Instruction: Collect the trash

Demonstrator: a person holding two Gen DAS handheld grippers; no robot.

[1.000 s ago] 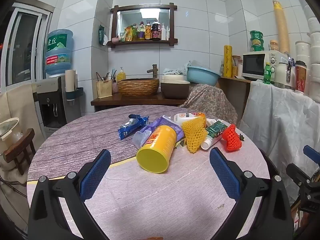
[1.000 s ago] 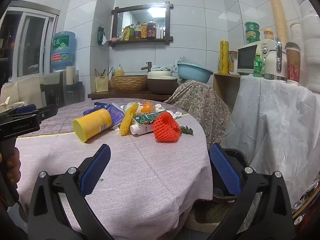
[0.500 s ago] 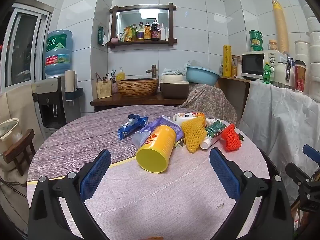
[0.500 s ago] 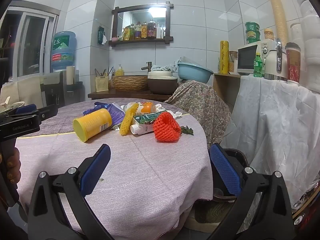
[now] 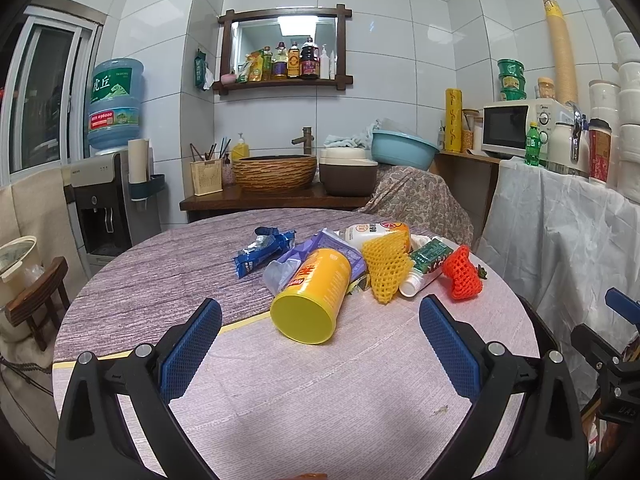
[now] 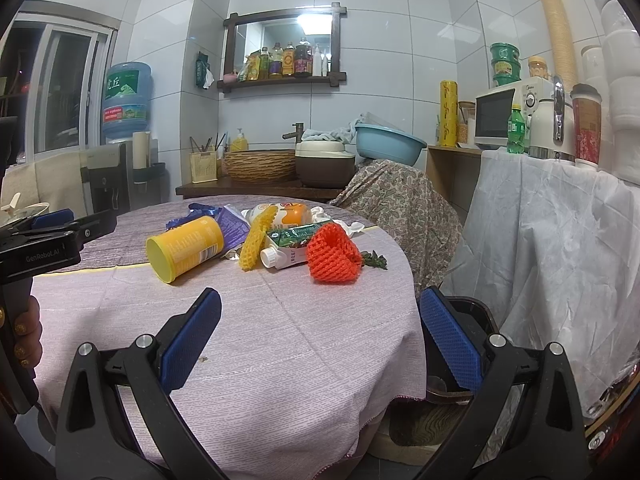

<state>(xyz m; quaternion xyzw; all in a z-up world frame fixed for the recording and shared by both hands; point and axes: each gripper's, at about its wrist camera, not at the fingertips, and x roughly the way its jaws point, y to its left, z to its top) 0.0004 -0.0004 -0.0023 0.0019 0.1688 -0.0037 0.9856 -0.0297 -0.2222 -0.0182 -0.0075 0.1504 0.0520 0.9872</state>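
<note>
A pile of trash lies on the round table (image 5: 304, 392): a yellow can (image 5: 312, 294) on its side, a blue wrapper (image 5: 260, 250), a purple bag (image 5: 340, 246), a yellow foam net (image 5: 386, 266), a green carton (image 5: 426, 262), a white bottle (image 5: 372, 232) and a red foam net (image 5: 462, 274). My left gripper (image 5: 320, 344) is open and empty, just short of the can. My right gripper (image 6: 320, 340) is open and empty at the table's right edge, short of the red net (image 6: 334, 254) and can (image 6: 186, 246).
A dark bin (image 6: 464, 332) stands on the floor to the right of the table. A white sheet covers a counter (image 6: 560, 232) at right. A sink bench (image 5: 276, 200) is behind, a water dispenser (image 5: 104, 200) at left.
Both grippers have held nearly still. The left view has shifted very slightly.
</note>
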